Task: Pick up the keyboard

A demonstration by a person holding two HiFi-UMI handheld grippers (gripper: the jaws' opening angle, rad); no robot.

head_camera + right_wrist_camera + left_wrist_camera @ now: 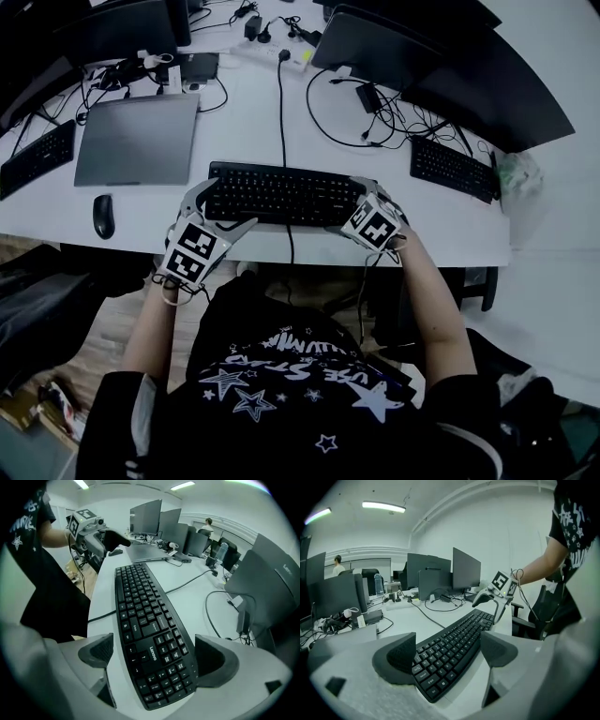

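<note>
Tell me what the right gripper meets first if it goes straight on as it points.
Probably the keyboard: its right end already lies between the right gripper's open jaws.

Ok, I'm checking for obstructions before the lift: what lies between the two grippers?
Only the keyboard, its ends between the open jaws of the left gripper and right gripper; the head view shows it.

In the head view the left tongs (220, 208) cover the left end of the keyboard (281, 194), and the right tongs (354, 204) cover its right end. Its key print is too small to read there. A second keyboard (36, 157) is cut off by the left edge, and the monitors (412, 47) by the top edge. In the left gripper view one pad (401, 656) hides the keyboard's near corner, and a far-off person (337, 564) is too small to make out.
</note>
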